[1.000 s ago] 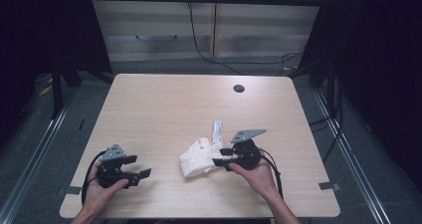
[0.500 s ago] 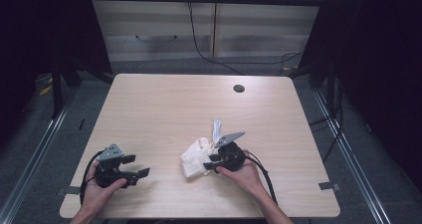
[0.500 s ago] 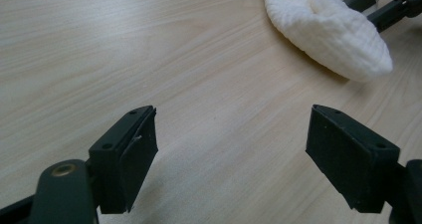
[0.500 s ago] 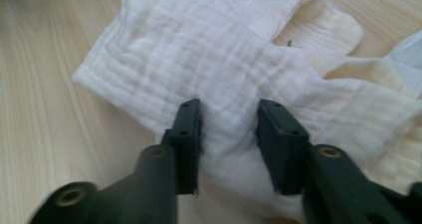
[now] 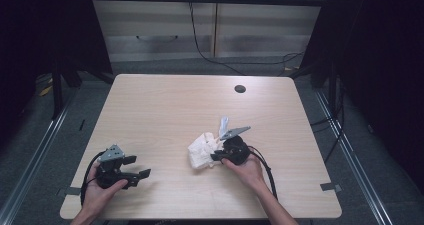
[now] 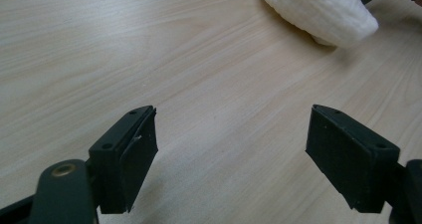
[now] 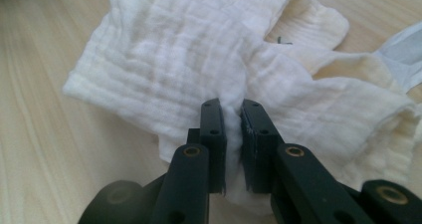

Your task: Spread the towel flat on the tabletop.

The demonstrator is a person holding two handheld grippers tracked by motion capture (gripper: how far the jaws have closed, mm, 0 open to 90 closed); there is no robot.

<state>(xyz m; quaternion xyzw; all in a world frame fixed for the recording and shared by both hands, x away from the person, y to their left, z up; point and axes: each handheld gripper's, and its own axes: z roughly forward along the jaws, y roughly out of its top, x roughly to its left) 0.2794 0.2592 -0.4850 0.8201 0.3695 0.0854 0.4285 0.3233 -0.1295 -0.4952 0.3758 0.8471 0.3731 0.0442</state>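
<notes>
A bare recording lab or test room: a pale rectangular wood-laminate table (image 5: 165, 110) with a round cable grommet hole (image 5: 240, 89) stands alone on grey carpet floor (image 5: 350, 150), ringed by black curtains (image 5: 385, 60), with dark cables (image 5: 200, 40) trailing along plain beige wall panels (image 5: 150, 30) behind.

The soft crumpled cloth (image 5: 202, 151) near the middle of the counter is white, going a bit creamy yellow at one side, and it has a faint pattern of little woven squares. A pale grey-blue flap (image 5: 223, 124) sticks up at its far side. The flat wooden counter (image 5: 165, 110) is light tan with thin wavy brown grain lines, and has a small round dark hole (image 5: 240, 89) on the far right. Both tongs, the left tongs (image 5: 137, 169) and the right tongs (image 5: 214, 157), are black, each with a grey three-cornered plate on top.
</notes>
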